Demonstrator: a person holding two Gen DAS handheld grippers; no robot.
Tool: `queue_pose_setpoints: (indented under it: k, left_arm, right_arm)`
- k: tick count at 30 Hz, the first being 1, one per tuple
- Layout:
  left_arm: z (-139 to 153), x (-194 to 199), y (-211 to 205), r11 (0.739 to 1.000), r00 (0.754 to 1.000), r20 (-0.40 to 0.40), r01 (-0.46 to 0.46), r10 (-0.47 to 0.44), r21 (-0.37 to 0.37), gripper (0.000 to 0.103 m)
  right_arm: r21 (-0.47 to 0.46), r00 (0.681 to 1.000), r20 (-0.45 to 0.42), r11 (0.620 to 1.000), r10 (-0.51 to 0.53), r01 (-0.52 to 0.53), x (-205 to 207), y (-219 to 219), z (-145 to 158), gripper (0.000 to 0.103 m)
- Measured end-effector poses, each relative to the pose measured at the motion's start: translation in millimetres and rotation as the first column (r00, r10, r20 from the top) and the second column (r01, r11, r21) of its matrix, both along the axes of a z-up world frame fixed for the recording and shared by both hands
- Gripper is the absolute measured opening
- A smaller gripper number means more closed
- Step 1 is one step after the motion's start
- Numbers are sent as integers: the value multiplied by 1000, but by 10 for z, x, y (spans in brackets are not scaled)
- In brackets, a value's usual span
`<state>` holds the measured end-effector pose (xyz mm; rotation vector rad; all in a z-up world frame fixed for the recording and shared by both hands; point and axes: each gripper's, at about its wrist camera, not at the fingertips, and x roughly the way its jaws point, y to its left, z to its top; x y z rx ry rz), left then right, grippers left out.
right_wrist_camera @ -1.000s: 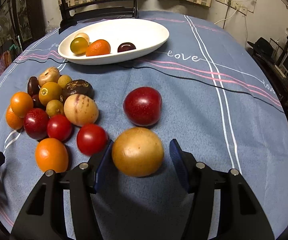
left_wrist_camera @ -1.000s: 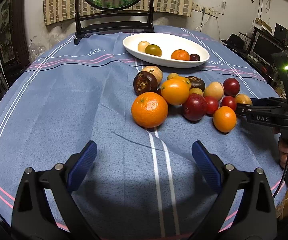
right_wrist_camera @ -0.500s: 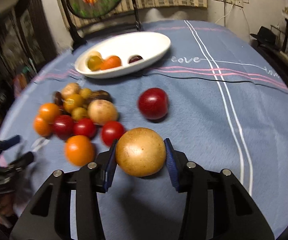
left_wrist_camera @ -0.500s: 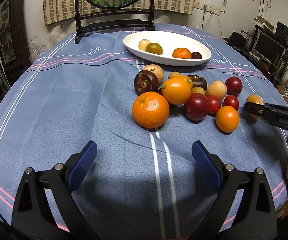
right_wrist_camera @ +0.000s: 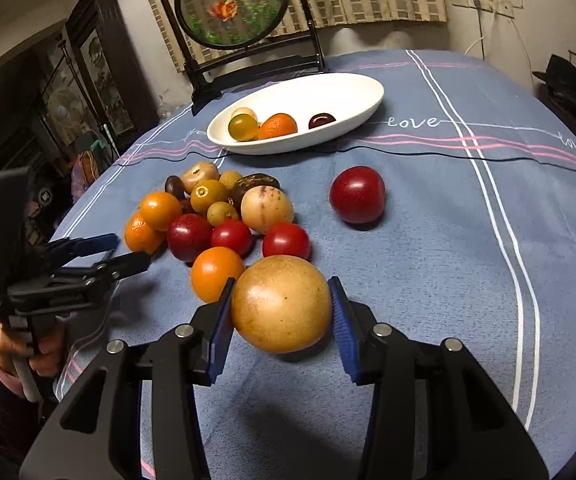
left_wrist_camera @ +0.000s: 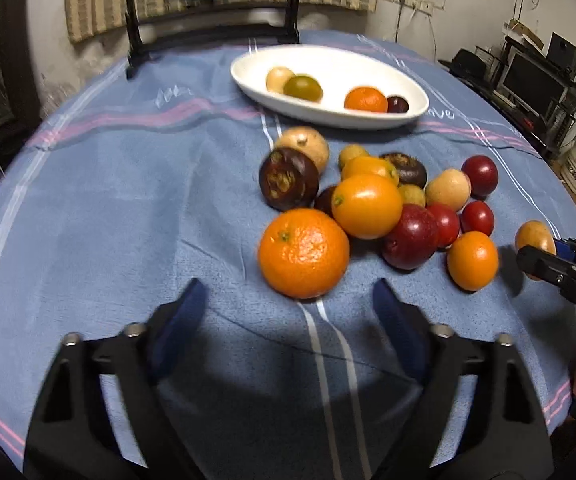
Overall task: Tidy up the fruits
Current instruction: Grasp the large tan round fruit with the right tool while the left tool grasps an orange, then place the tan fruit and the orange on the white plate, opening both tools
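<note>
Between my right gripper's (right_wrist_camera: 281,312) blue pads sits a round tan fruit (right_wrist_camera: 281,303). A second ago that gripper stood wide on both sides of it, and the fruit lay on the blue cloth (right_wrist_camera: 428,240). Now both pads press on it, and the dark shadow under it makes me think it is lifted a little off the cloth. So I have one fruit picked up.

Next to it is the pile of loose fruit (right_wrist_camera: 223,216), with an orange one and a red one very near the left pad. One red plum (right_wrist_camera: 358,195) sits alone, away from the pile.

Farther back is the white bowl (right_wrist_camera: 352,100). Four fruits are already in it. I think my tan fruit should go there next. I must carry it over the pile without bumping anything, and keep my hold firm, because a round smooth fruit can slip.

My left gripper (left_wrist_camera: 288,312) has changed too. It was wide before, and now it is closing. Nothing is between its pads yet. The big orange (left_wrist_camera: 304,253) lies just ahead of them, and it looks nearer than it did a second ago. I think that orange is the next one I will grab.

Most of the fruit is not in the bowl yet, so the job is far from done.
</note>
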<state>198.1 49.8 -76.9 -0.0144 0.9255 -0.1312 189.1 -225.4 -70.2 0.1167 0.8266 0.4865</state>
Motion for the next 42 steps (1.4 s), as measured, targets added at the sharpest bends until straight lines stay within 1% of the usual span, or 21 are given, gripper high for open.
queue_pose_setpoints:
  k: [2,6,16,20,22,28,33,35,38,39,41,42]
  left_arm:
    - [-27,41,24,1000,1000,-19,-12,12,-5,65]
    - [-34,79,25,1000,1000,-22,-15,15,-15,65]
    - [-21,188,-4,999,1000,-14,-15,15,-33,64]
    - [13,162,-18,999,1000,4,3,-3,-45,50]
    - [29,140,-26,999,1000,15,5,-4,-42,48]
    - [41,80,11,998,1000,26,-5,6,-57,47]
    - [75,-27,65,997,998,53,-18,22,-80,47]
    - [87,-67,66,997,998,58,-14,18,-82,47]
    - [158,-119,75,994,998,69,14,-6,-109,47]
    - [191,-119,80,992,997,72,24,-15,-121,47]
    - [293,-78,84,989,996,85,43,-31,-144,47]
    - [354,-35,86,987,995,95,52,-38,-151,47]
  right_arm:
    - [14,1000,-5,1000,-5,5,10,-26,-3,45]
    - [37,1000,-11,999,-16,16,17,-80,-17,45]
    - [33,1000,-15,999,-11,11,22,-70,-32,45]
    - [33,1000,-14,999,-10,10,25,-66,-30,45]
    - [32,1000,-14,999,-10,11,24,-65,-30,45]
    - [33,1000,-8,999,-7,7,19,-65,-35,45]
    - [40,1000,2,999,-2,2,-3,-73,-31,45]
    - [38,1000,7,999,0,0,-8,-63,-23,45]
    - [23,1000,20,1000,-11,10,-16,-46,1,45]
    - [38,1000,14,999,-12,11,-7,-47,12,45]
    - [115,1000,-13,993,7,-5,72,-37,71,45]
    - [139,1000,-7,990,13,-12,113,-16,124,45]
